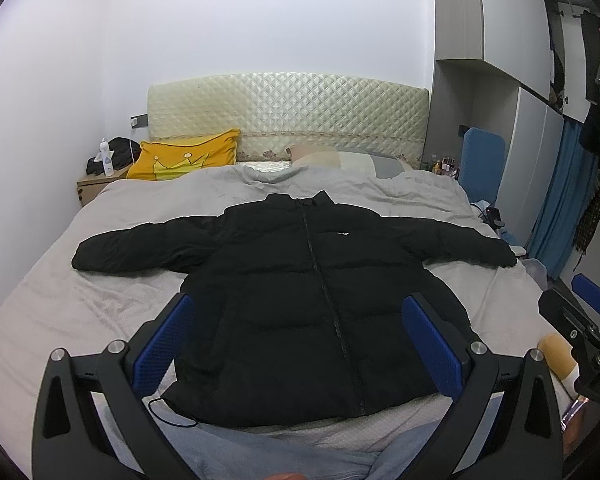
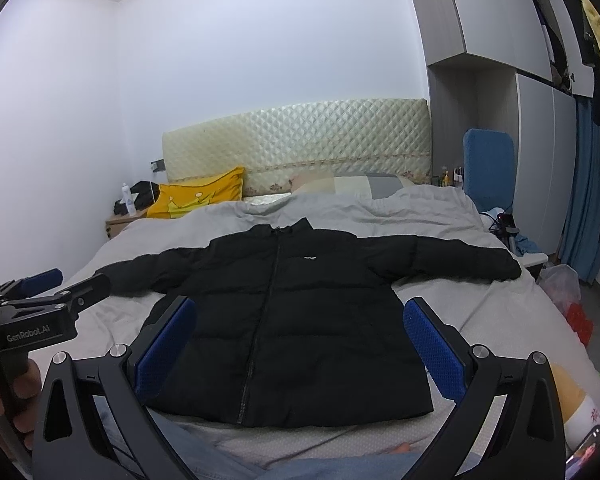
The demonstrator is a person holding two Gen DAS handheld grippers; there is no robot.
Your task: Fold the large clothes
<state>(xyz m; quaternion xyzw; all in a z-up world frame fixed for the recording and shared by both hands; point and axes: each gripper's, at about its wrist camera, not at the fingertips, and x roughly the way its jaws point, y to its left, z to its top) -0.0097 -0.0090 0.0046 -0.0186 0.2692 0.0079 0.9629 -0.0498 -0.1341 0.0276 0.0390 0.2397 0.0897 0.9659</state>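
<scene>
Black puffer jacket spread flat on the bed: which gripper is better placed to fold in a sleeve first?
Marginally the right. Both the left gripper and right gripper hang open over the hem of the black puffer jacket, neither touching, but the right sleeve cuff looks closer than the left cuff.

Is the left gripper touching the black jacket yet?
Apart. The right wrist view shows the left gripper open, held off the jacket with bedsheet visible beneath.

I hold both grippers level, side by side — left gripper (image 1: pixel 298 334) jaws spread wide, right gripper (image 2: pixel 300 336) jaws spread wide — nothing between either pair.
</scene>
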